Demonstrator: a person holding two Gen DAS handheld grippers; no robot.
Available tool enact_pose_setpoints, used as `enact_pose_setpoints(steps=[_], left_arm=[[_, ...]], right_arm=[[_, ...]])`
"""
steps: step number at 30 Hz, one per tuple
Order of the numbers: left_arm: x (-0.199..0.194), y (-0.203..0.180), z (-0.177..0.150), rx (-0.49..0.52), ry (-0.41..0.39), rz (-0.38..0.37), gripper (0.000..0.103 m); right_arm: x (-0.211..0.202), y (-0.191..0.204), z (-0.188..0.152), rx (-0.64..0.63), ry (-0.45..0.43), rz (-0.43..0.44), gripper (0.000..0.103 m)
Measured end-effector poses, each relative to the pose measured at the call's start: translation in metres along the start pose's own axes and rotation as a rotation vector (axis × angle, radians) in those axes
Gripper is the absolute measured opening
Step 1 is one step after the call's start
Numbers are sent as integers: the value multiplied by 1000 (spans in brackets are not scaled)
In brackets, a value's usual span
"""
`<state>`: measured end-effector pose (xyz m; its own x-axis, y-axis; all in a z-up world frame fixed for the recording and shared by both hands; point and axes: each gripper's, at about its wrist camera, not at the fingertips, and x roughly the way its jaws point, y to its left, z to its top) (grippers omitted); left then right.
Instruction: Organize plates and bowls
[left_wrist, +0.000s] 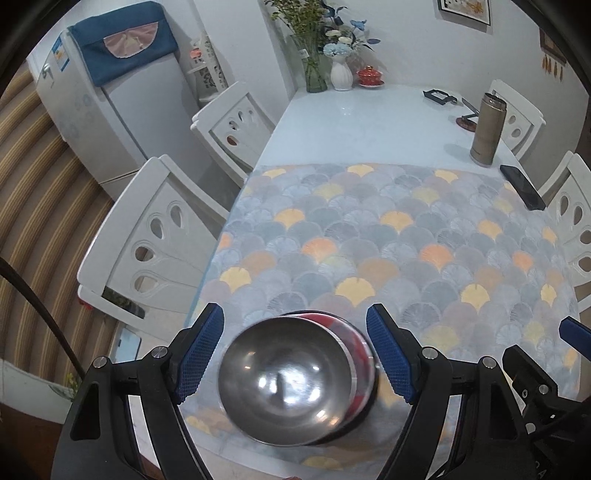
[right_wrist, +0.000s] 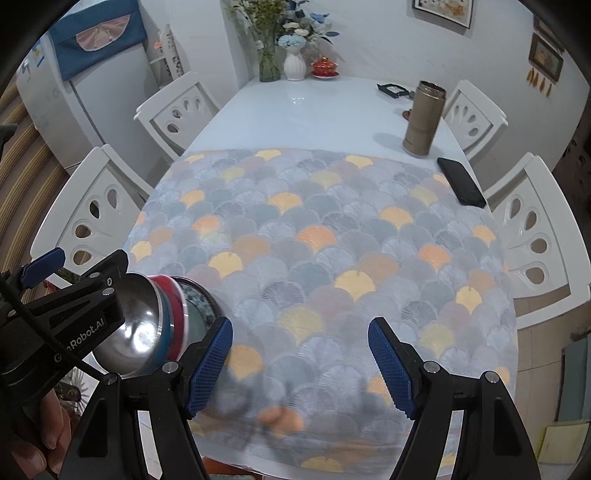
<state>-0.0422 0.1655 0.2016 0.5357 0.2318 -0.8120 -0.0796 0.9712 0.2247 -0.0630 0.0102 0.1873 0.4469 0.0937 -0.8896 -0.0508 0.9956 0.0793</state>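
Stacked bowls between spread left fingers

The left gripper (left_wrist: 295, 356) straddles the shiny steel bowl (left_wrist: 286, 382) nested atop the red-banded bowl (left_wrist: 354, 347); centre before closing. The right gripper (right_wrist: 300, 360) gapes empty.

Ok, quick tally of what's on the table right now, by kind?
Stacked dishes, steel bowl on top; how many sit beneath is unclear: 1 stack
Vases with flowers: 2 (glass, white)
Red lidded cup on saucer: 1
Thermos: 1
Phone: 1
Black frame-like item, far side: 1
Patterned cloth: 1
Total: 8
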Motion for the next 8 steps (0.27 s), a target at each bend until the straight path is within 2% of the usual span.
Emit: enact_pose_setpoints(steps=[8], left_arm=[[-5, -47, -5, 36, -31, 39, 80]], right_arm=[[8, -42, -5, 5, 22, 9, 74]])
